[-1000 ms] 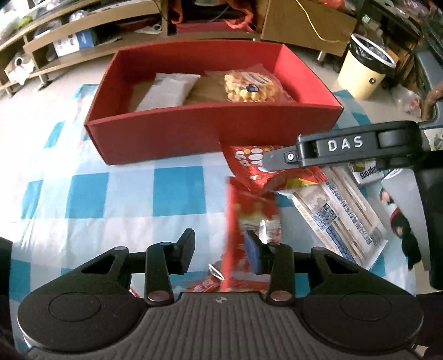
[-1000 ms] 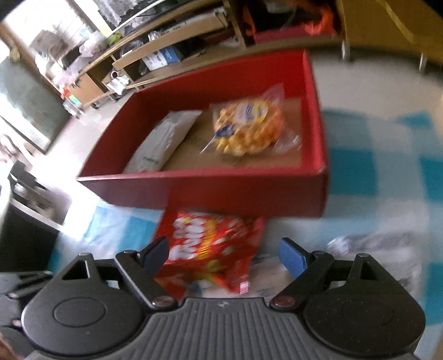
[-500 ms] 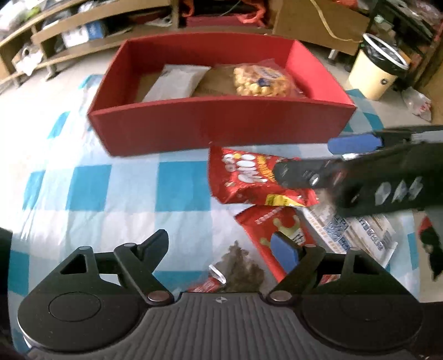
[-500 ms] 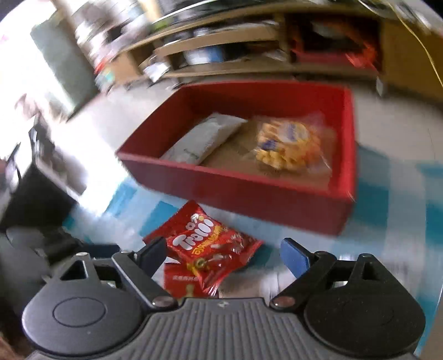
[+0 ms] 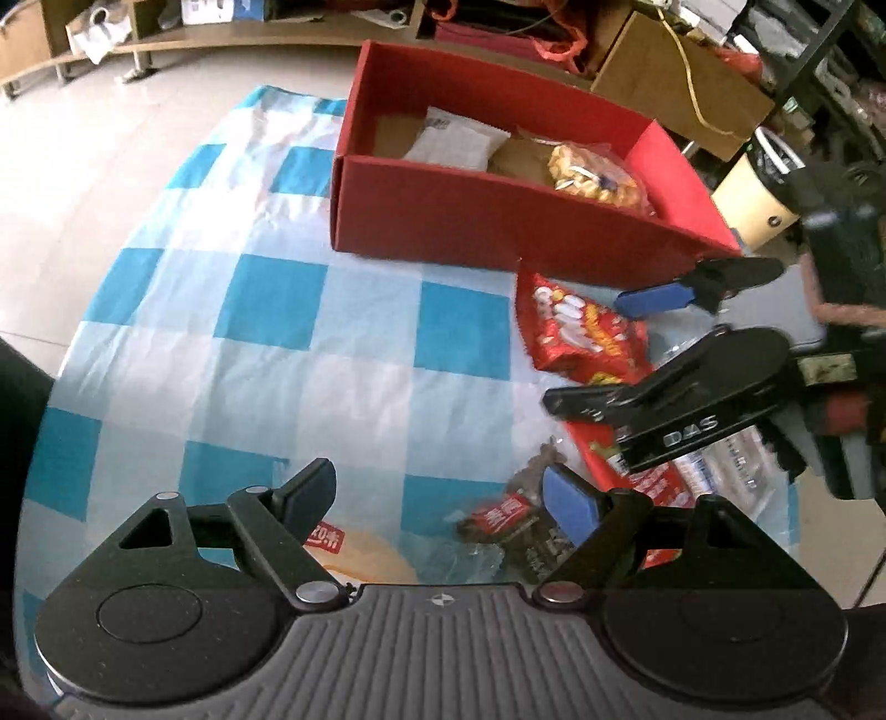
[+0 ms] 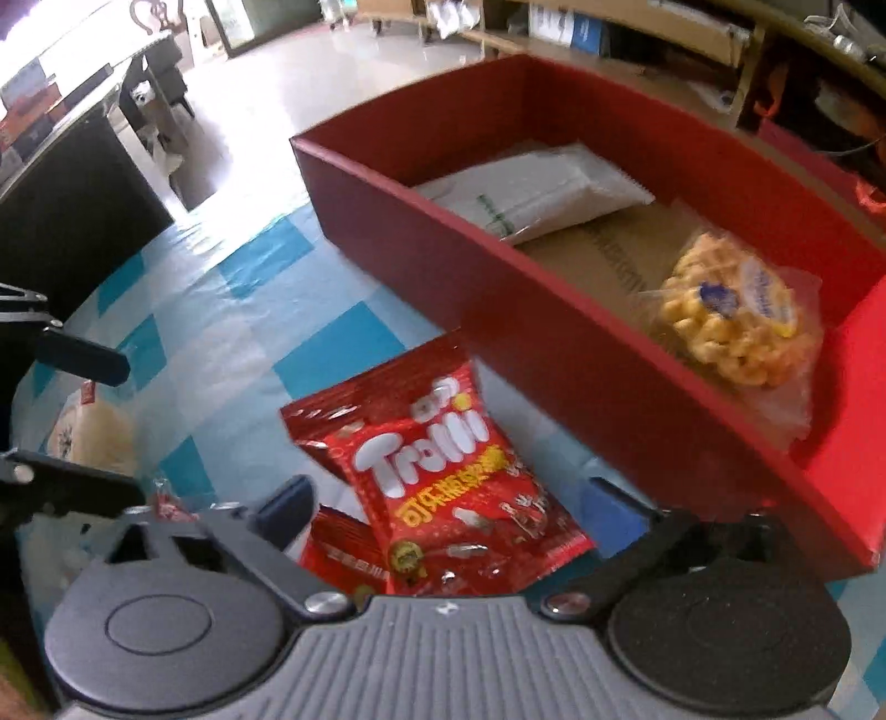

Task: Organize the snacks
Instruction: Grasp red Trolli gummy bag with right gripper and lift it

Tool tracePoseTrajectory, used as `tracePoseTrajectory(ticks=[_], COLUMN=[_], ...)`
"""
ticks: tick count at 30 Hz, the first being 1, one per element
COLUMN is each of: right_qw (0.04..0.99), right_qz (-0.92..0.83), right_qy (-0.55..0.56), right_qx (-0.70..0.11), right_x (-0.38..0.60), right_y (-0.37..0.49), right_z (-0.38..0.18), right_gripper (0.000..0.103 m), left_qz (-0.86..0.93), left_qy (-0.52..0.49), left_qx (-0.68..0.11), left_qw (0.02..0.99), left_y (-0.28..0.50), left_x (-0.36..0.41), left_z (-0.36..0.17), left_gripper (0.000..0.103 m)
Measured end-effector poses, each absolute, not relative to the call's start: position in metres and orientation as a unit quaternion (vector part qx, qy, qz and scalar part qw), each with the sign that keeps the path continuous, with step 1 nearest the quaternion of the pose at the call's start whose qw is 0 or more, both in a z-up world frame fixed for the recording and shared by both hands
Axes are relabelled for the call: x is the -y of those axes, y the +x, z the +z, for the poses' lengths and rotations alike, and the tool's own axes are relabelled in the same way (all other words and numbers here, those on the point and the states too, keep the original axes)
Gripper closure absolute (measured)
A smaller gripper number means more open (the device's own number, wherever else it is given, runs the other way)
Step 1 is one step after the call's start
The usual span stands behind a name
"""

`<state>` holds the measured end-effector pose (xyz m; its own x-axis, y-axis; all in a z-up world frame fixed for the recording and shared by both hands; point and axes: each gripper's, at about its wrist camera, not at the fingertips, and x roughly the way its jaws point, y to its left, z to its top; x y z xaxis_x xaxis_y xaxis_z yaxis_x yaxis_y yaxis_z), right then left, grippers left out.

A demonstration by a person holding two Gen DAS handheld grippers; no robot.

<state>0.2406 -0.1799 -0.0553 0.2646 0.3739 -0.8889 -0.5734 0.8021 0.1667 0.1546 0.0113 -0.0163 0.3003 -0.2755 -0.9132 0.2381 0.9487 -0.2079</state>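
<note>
A red box (image 5: 498, 227) stands on the blue-checked cloth (image 5: 266, 299) and holds a white packet (image 5: 459, 138) and a bag of yellow puffs (image 5: 595, 174). A red Trolli bag (image 6: 443, 482) lies in front of the box, between the fingers of my open, empty right gripper (image 6: 454, 498), which also shows in the left wrist view (image 5: 587, 354). My left gripper (image 5: 443, 493) is open and empty above a dark snack packet (image 5: 515, 526) and a pale packet (image 5: 360, 559). A second red packet (image 6: 343, 554) lies under the Trolli bag.
More packets lie at the right, partly hidden by the right gripper, among them a white printed one (image 5: 720, 471). Past the cloth are wooden shelves (image 5: 221, 33), a cardboard box (image 5: 681, 77) and a cream bin (image 5: 758, 183). A dark cabinet (image 6: 72, 183) stands at the left.
My left gripper let go of the red packet, opened and drew back to the left. My right gripper swung down over the Trolli bag.
</note>
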Motion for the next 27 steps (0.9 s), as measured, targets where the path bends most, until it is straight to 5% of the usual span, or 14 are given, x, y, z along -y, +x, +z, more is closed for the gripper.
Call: tracePoseTrajectory(ticks=[6, 8, 10, 27], right_qw=[0.779, 0.783, 0.788, 0.842], right_qz=[0.29, 0.287, 0.287, 0.215], right_qy=[-0.147, -0.142, -0.131, 0.076], right_qx=[-0.537, -0.534, -0.529, -0.489], right_x=[0.16, 0.163, 0.168, 0.216], right_y=[0.241, 0.238, 0.232, 0.17], right_z=[-0.059, -0.056, -0.05, -0.027], right_gripper=[0.001, 0.011, 0.037, 0.041], left_qz=[-0.167, -0.16, -0.152, -0.058], left_qy=[-0.045, -0.047, -0.052, -0.147], left_qx=[-0.561, -0.553, -0.552, -0.561], left_qw=[0.809, 0.817, 0.818, 0.813], left_y=[0.157, 0.156, 0.158, 0.128], left_x=[-0.019, -0.024, -0.028, -0.07], left_z=[-0.006, -0.002, -0.001, -0.005], left_gripper=[0.016, 0.014, 0.014, 0.007])
